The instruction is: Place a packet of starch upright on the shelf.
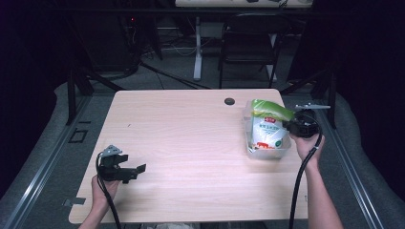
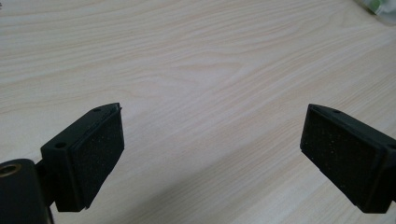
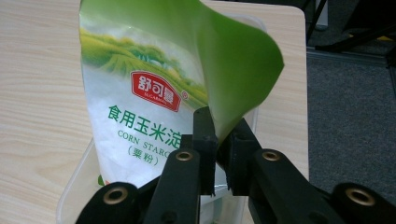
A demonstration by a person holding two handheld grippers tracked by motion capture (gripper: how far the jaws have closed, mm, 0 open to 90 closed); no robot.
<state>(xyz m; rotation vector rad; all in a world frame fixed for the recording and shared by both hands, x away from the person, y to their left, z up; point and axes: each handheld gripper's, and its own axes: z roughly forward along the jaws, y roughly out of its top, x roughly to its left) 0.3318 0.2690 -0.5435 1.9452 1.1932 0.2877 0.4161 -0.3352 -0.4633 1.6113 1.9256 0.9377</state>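
At table's right edge – right claw point(image 3: 219, 154) clenched on starch bag point(image 3: 140, 116) in clear tub point(image 1: 269, 151); left claw point(image 2: 210, 158) released – bare wood around.

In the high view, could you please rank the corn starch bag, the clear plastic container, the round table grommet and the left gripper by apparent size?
1. Corn starch bag and clear plastic container: close in extent and overlapping, so I won't rank them apart.
2. Left gripper, somewhat smaller, though nearer the camera.
3. Round table grommet, clearly smallest.

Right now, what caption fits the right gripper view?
Right gripper pinches the green top of a corn starch bag over a clear tub.
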